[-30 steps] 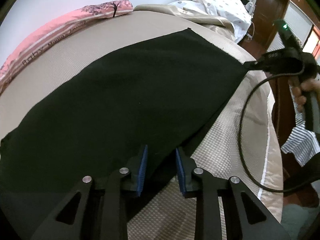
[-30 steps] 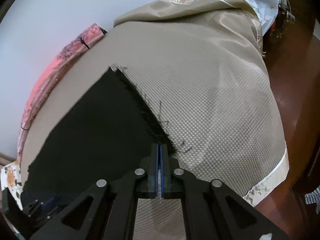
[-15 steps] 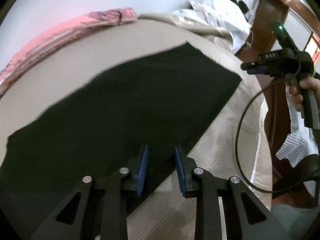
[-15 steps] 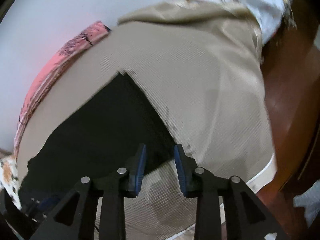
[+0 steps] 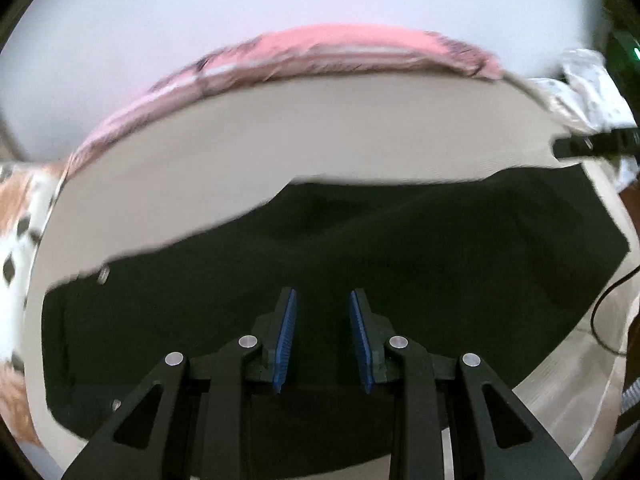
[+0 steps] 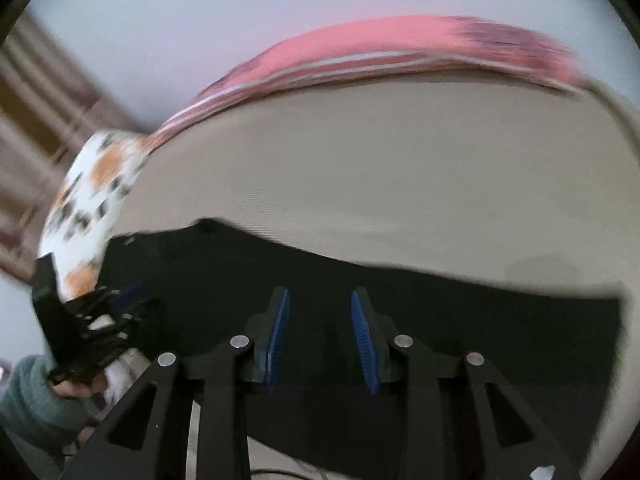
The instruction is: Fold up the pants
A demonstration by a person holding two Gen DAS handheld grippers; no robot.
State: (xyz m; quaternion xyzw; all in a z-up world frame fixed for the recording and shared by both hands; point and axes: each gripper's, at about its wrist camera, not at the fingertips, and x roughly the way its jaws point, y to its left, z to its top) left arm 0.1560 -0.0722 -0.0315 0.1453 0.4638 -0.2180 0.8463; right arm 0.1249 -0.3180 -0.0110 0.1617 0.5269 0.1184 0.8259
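Both claws hang parted and empty: the left claw point(image 5: 323, 336) and the right claw point(image 6: 322, 340) each show a clear gap between blue pads, with the flat black fabric pants point(image 5: 360, 264) directly beneath and ahead. To fold well, each claw should probably drop to a near edge and pinch all layers together before lifting. The pants lie spread on the beige textured bed point(image 5: 304, 128); beyond runs a pink striped pillow point(image 6: 380, 44).

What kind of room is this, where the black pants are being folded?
Most likely a bedroom. The black pants lie on a beige bedspread, with a pink pillow against the plain wall and a spotted white-and-orange cushion or quilt at one end.
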